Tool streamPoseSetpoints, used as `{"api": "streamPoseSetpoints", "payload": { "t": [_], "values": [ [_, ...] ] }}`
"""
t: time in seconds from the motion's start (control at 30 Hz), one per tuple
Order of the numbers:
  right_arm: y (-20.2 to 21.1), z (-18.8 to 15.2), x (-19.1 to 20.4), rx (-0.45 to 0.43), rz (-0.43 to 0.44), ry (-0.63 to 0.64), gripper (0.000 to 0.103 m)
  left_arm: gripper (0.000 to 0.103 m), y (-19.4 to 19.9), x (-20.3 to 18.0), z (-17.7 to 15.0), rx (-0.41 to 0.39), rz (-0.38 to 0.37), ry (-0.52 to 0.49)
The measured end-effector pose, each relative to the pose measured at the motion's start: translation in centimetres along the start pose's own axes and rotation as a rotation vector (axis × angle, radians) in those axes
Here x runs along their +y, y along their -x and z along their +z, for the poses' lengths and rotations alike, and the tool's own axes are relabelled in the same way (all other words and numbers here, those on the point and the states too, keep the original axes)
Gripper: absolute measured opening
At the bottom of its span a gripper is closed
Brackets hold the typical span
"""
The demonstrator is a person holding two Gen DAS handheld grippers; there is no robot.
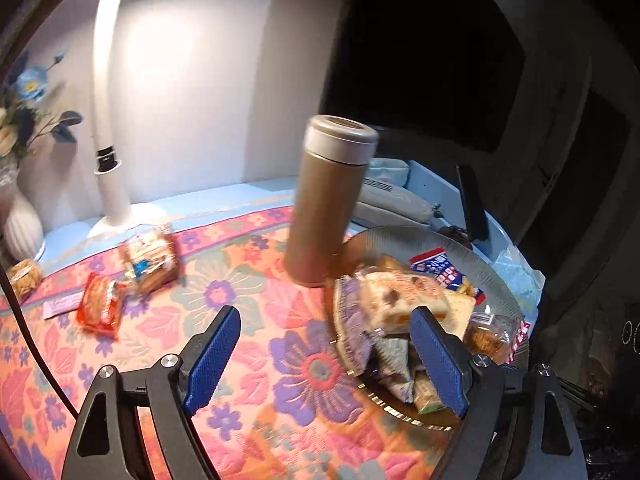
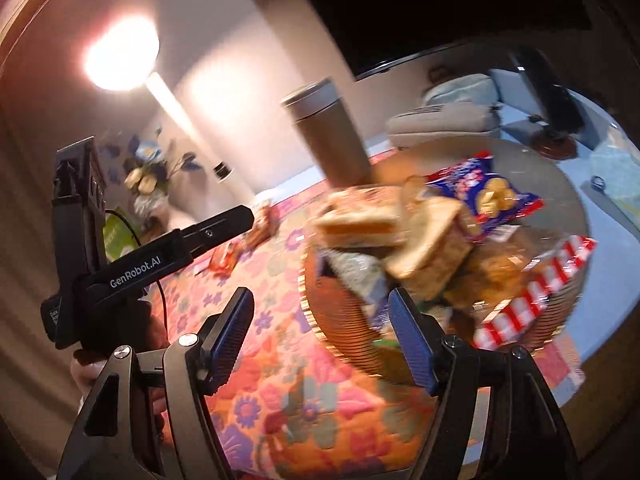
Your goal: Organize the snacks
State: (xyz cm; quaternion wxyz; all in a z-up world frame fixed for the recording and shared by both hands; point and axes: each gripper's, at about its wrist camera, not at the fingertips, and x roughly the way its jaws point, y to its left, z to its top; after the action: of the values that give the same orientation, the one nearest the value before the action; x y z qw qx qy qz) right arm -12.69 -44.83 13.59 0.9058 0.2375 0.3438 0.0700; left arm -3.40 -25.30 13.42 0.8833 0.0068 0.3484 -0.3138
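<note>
A round grey plate [image 1: 500, 280] piled with wrapped snacks stands at the right of the floral cloth; it also shows in the right wrist view [image 2: 332, 320]. A blue biscuit bag [image 1: 444, 272] [image 2: 492, 196] lies on the pile, with bread slices [image 1: 400, 296] [image 2: 432, 236]. Loose on the cloth to the left are an orange packet [image 1: 100, 308], a bread packet [image 1: 152, 256] and a small snack [image 1: 26, 278]. My left gripper [image 1: 324, 320] is open and empty, its right finger over the plate's near rim. My right gripper [image 2: 320, 304] is open and empty at the plate's left rim. The left gripper's body [image 2: 140, 264] shows at the left in the right wrist view.
A gold thermos [image 1: 324, 204] [image 2: 332, 136] stands just behind the plate. A white lamp [image 1: 108, 120] and a white vase with blue flowers [image 1: 22, 224] stand at the back left. A grey phone [image 1: 392, 204] and a dark stand [image 1: 472, 204] are behind the plate.
</note>
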Motion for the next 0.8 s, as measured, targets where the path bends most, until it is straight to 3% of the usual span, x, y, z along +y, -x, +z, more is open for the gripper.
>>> {"api": "streamPoseSetpoints", "payload": {
  "t": [0.23, 0.4, 0.5, 0.6, 0.67, 0.8],
  "values": [
    [-3.5, -1.2, 4.6, 0.075, 0.031, 0.081, 0.071, 0.085, 3.9, 7.1, -1.1, -0.034, 0.086, 0.099],
    [-7.7, -2.5, 8.0, 0.162, 0.047, 0.145, 0.071, 0.089, 6.8, 13.9, -2.7, -0.074, 0.268, 0.209],
    [-11.2, -3.0, 10.5, 0.219, 0.059, 0.201, 0.071, 0.089, 7.6, 17.4, -4.1, -0.076, 0.334, 0.261],
    [-14.8, -3.7, 12.9, 0.243, 0.033, 0.278, 0.071, 0.089, 7.6, 20.4, -5.9, -0.059, 0.389, 0.303],
    [-17.5, -4.5, 14.0, 0.254, -0.034, 0.330, 0.071, 0.089, 7.2, 22.5, -7.2, -0.038, 0.449, 0.320],
    [-21.5, -5.6, 14.4, 0.287, -0.101, 0.373, 0.071, 0.089, 5.4, 26.3, -9.8, 0.034, 0.539, 0.350]
  ]
}}
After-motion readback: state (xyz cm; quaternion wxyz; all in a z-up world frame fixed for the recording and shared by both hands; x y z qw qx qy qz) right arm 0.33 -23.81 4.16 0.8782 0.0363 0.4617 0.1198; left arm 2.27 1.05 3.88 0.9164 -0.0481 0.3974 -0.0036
